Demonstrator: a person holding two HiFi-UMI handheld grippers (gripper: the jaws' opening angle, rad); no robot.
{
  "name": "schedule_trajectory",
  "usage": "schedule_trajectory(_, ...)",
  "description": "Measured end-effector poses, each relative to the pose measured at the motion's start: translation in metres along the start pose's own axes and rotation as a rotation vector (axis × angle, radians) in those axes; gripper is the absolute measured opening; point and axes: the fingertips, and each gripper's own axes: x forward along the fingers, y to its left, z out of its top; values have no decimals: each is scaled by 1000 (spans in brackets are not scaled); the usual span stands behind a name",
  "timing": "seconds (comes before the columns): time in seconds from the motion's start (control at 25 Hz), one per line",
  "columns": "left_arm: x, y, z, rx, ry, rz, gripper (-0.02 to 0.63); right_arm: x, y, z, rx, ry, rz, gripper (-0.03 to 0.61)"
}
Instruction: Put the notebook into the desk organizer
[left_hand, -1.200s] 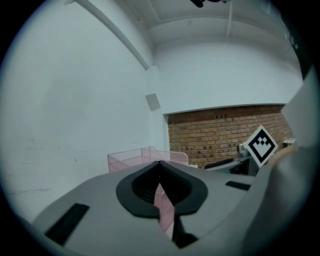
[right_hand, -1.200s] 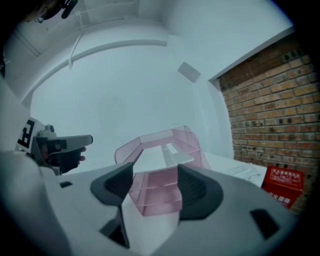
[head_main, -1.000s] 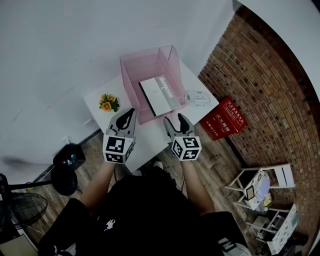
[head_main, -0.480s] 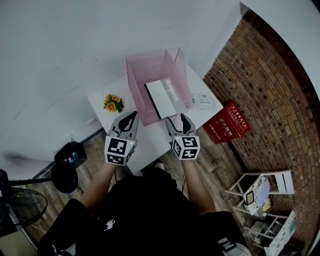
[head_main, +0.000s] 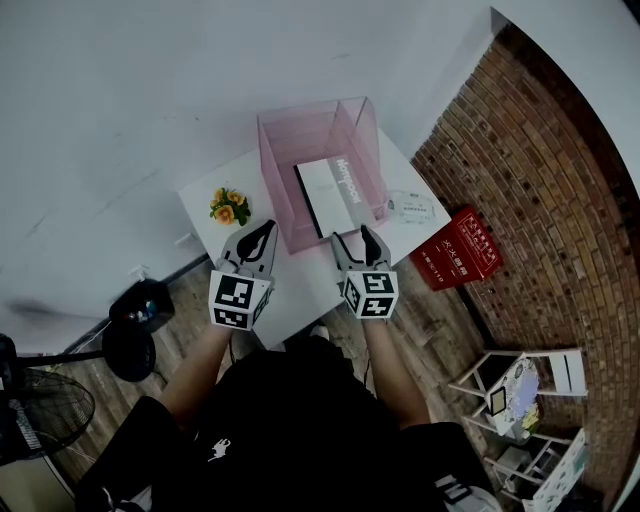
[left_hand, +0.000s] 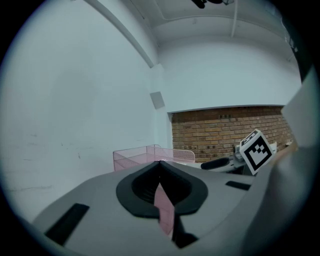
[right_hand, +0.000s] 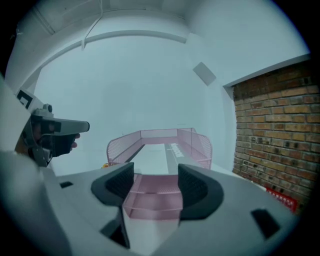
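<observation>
Little has changed over the last second. Both tongs keep hanging over the near edge of the table (head_main: 300, 290), and the notebook (head_main: 330, 193) lies flat inside the pink organizer (head_main: 272, 160) at the far edge, so the task looks done. The left tongs (head_main: 266, 228) are pressed together and empty; the right tongs (head_main: 351, 236) are spread, holding nothing. The right gripper view looks straight along the notebook's grey printed strip. Only the head view shows the flowers (head_main: 229, 207) by the table's left edge.
</observation>
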Motion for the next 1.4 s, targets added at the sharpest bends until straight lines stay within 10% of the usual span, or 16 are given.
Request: schedule_trajectory(1.4, -1, 27, -4, 8, 17, 81, 3, 41, 2, 12, -1, 13, 17, 268)
